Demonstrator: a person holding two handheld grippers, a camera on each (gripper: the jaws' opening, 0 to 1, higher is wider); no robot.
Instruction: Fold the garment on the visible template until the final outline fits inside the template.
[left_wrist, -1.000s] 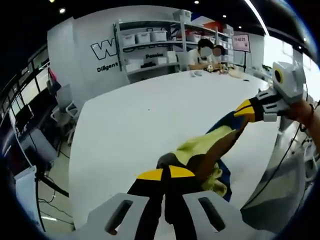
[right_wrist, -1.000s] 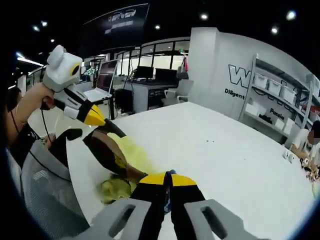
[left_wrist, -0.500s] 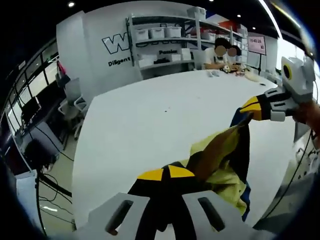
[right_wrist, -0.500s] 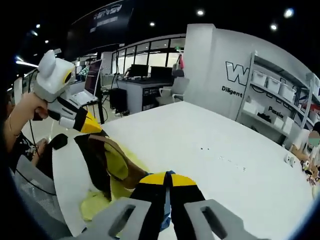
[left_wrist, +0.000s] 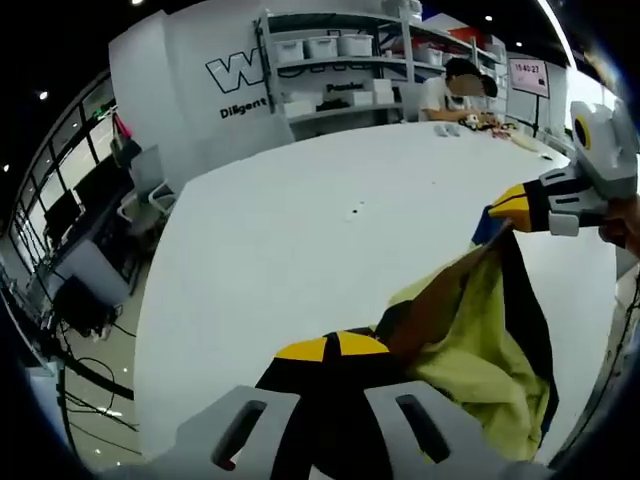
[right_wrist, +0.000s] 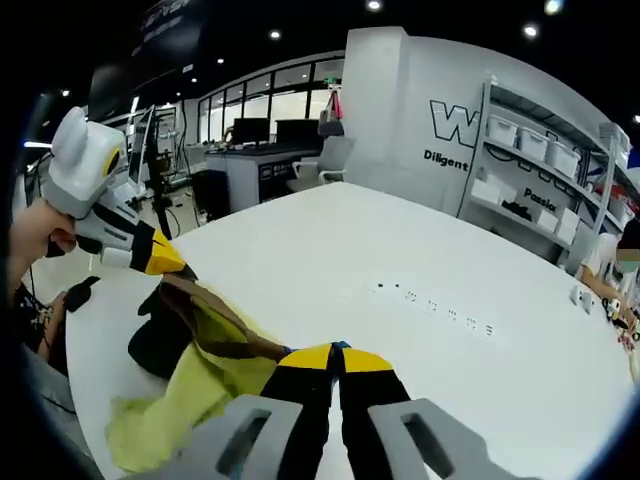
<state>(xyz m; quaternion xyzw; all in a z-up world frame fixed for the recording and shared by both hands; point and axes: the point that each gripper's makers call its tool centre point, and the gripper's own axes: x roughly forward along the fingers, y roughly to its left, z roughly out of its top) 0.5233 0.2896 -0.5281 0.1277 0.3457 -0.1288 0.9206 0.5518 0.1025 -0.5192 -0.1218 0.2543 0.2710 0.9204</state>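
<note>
Holding garment (left_wrist: 470, 330) stretched above table (left_wrist: 300, 230).
Both sets of jaws clamping cloth; risking slipping or bunching if lowering unevenly.

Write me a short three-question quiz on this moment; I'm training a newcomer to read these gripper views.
1. True or false: both grippers are shut on the yellow, brown and navy fabric garment.
2. The garment is: A) flat on the white table; B) strung between the left gripper and right gripper, its yellow part hanging; C) on a shelf.
3. Fill in: across the white table stands a white metal ____ unit holding storage boxes.

Key: 1 true; 2 B; 3 shelf.
</note>
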